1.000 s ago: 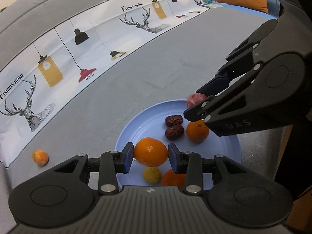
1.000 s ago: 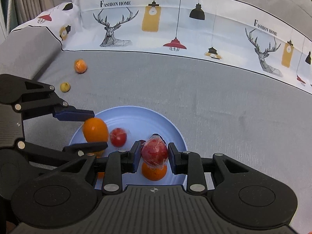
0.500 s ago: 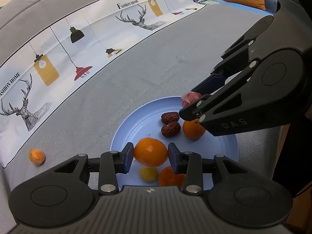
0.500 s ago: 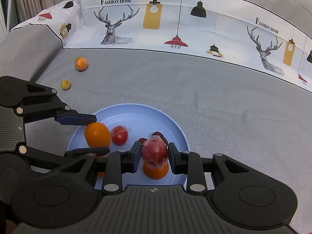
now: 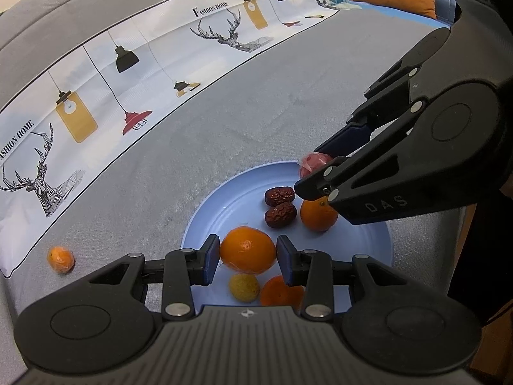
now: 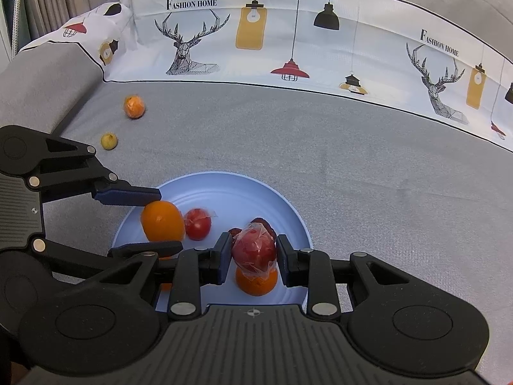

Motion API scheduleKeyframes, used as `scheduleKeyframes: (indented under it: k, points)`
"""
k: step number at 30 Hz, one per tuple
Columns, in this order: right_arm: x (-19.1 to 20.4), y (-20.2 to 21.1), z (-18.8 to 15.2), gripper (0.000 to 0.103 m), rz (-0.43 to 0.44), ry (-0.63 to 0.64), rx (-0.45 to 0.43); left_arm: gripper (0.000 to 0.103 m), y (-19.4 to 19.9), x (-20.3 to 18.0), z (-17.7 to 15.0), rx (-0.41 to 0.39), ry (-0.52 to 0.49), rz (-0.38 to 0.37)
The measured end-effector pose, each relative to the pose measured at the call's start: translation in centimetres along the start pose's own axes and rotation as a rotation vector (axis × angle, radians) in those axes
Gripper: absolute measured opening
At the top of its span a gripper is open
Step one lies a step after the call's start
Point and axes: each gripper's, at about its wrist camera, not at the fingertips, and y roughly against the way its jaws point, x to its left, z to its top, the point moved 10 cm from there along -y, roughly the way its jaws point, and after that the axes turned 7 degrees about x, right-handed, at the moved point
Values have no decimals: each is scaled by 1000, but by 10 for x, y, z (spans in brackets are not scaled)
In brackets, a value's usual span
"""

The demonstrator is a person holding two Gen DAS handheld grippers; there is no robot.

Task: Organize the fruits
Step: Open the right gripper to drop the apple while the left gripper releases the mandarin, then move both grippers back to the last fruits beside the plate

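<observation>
Low in the frame, between my left gripper point(image 5: 247, 262) pads, sits the orange point(image 5: 247, 250), held over the blue plate point(image 5: 205, 221). My right gripper point(image 6: 253, 255) pinches a wrapped red fruit point(image 6: 254, 250) at centre. I should lower both before releasing, so neither rolls off. One small orange point(image 5: 60, 259) waits at far left.

Right gripper point(image 6: 253, 255) around wrapped red fruit point(image 6: 254, 250) above blue plate point(image 6: 224, 186)

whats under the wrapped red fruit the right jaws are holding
An orange sits on the blue plate under the wrapped red fruit. Two dates lie just behind, mostly hidden in the right view.
</observation>
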Motion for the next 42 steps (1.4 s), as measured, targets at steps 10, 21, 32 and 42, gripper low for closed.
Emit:
scheduleKeyframes:
  k: [10, 21, 32, 42]
  points:
    - [-7, 2, 1, 60, -45, -17, -15, 57, 6, 11, 7, -31, 53, 12]
    - [-15, 9, 7, 60, -73, -50, -63, 17, 11, 44, 9, -26, 154, 96]
    - [-24, 20, 15, 53, -53, -99, -122, 38, 10, 188, -35, 99, 631, 296]
    - [-11, 12, 17, 53, -19, -82, -98, 49, -25, 232, -67, 217, 833, 167]
